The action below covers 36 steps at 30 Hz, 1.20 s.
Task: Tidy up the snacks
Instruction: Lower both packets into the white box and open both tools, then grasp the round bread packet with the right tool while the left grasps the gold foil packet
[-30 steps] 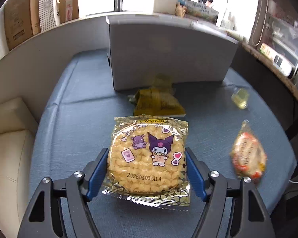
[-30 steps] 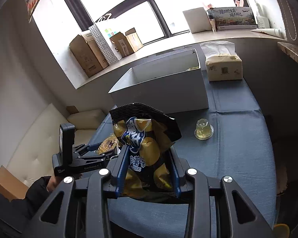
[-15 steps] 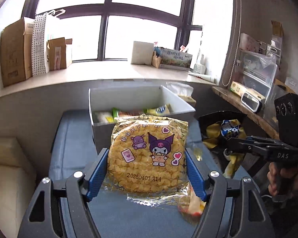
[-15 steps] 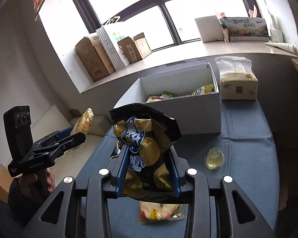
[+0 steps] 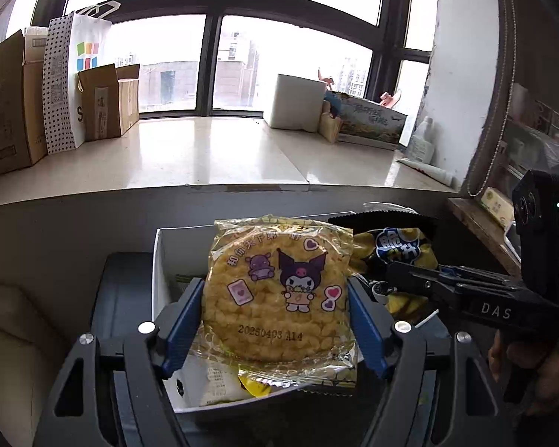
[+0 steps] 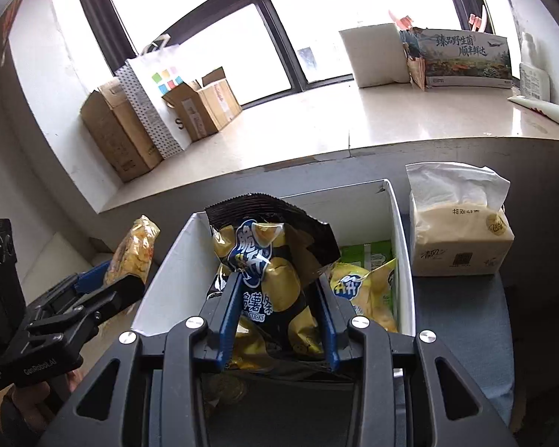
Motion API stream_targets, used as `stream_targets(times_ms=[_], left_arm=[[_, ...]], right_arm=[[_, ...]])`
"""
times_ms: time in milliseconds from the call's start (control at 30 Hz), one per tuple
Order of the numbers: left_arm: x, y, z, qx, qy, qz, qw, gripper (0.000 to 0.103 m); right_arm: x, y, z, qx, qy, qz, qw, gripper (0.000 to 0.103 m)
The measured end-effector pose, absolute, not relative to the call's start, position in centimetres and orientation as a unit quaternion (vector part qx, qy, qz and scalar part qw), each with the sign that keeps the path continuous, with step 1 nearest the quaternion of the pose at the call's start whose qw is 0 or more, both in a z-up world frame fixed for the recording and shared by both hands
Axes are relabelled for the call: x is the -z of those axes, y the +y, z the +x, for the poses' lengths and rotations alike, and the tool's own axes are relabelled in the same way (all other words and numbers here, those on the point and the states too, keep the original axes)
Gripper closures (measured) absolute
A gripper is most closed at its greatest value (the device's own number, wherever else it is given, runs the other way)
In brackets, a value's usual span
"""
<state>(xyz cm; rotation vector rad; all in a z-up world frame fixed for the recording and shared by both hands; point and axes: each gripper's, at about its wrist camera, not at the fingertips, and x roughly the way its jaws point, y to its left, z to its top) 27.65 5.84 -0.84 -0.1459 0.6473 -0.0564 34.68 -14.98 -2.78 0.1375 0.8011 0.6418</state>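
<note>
My left gripper [image 5: 275, 313] is shut on a round yellow cracker pack [image 5: 275, 290] with cartoon stickers, held over the left part of the white box [image 5: 159, 260]. My right gripper [image 6: 275, 313] is shut on a black and yellow chip bag [image 6: 268, 260], held over the same white box [image 6: 400, 246]. The box holds a yellow chip bag [image 6: 361, 290] and a green packet [image 6: 369, 255]. The right gripper with its chip bag [image 5: 398, 249] shows in the left wrist view; the left gripper with its cracker pack [image 6: 134, 249] shows in the right wrist view.
A tissue pack [image 6: 458, 231] stands right of the box on the blue tablecloth [image 6: 462, 320]. A windowsill [image 5: 205, 152] behind holds cardboard boxes [image 5: 108, 100] and a dotted paper bag [image 5: 67, 82]. A cream seat [image 5: 15, 335] lies at left.
Both grippers rose from the table and moved forward with their snacks, and now hang over the white box. Both stayed shut.
</note>
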Motion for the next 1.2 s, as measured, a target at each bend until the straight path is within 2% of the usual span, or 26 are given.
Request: stream_targets(times_ms=[100,167,200,233,267,800,1000,1200], left_arm=[[1.7,5.9,29.9,0.018,0.334,-0.062,0.940,0.025],[2.2,5.8,30.6,0.012,0.339,-0.052,0.939,0.024],[2.5,5.8,30.8,0.011,0.344,-0.049,0.938,0.021],[2.8,5.8,30.9,0.006,0.351,-0.049,0.935,0.008],[3.0,6.0,30.8,0.004,0.352,-0.052,0.935,0.000],[2.9,7.1,28.5,-0.008,0.348,-0.078,0.934,0.000],[2.4,6.7,22.7,0.001,0.326,-0.051,0.944,0.000],[2.8,6.8,14.0,0.015,0.304,-0.078,0.949,0.000]], right_arm=[[3.4,-14.3,36.7,-0.302,0.402,0.063,0.862,0.060],[3.7,-14.4,37.6,-0.302,0.406,0.077,0.859,0.051],[3.8,-14.3,37.9,-0.301,0.411,0.079,0.857,0.026],[3.9,-14.3,38.1,-0.292,0.416,0.078,0.858,0.000],[4.0,-14.3,38.2,-0.284,0.417,0.078,0.860,0.000],[3.1,-16.9,36.2,-0.277,0.384,0.098,0.875,0.000],[2.3,-17.3,29.6,-0.314,0.352,0.029,0.881,0.000],[3.6,-19.6,21.6,-0.337,0.338,0.003,0.879,0.000]])
